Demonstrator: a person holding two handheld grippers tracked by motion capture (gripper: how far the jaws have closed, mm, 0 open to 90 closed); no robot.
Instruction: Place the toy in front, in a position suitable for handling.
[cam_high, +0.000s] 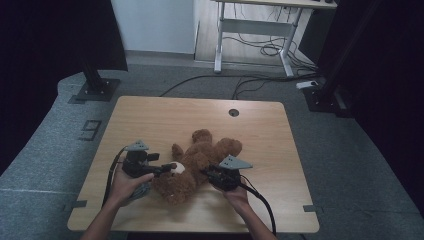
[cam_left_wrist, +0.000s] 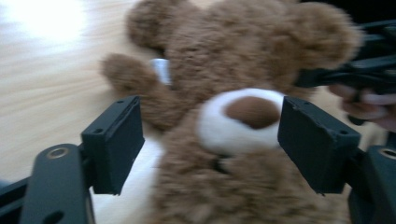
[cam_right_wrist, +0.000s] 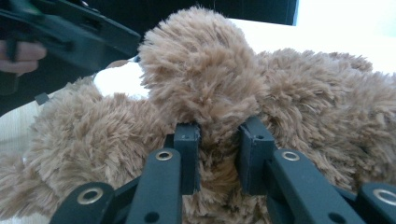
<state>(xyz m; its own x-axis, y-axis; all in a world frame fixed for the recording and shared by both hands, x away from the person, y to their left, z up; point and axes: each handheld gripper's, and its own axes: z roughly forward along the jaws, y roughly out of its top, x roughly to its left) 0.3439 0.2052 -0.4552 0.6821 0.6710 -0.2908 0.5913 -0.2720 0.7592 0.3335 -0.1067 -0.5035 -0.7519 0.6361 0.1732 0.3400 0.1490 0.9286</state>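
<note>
Two grippers work on one teddy bear, and each stands differently. In the right gripper view, the right gripper is clenched on a tuft of the bear's fur: its black pads pinch the base of a rounded, fluffy part, an ear or a paw, though which is hard to tell this close. In the high view that gripper sits at the bear's right side, held by the person's right hand.

Seen along its own jaws, the left gripper is released. The jaws stand wide on either side of the bear's white muzzle and brown nose, and the pads press on nothing. From above, it points at the bear's head from the left, with the left hand behind it.

The bear lies sprawled on the wooden table, near the person's edge and between the two hands, its limbs spread toward the far side.

Judging from this, the step in hand is a re-grip: the right side anchors the toy while the left, freed, looks for a fresh hold. The next move likely calls for the left jaws to travel to a limb or ear and close on enough plush not to slip. The right pinch should hold firm meanwhile, since soft fur gives easily under a thin grip.
</note>
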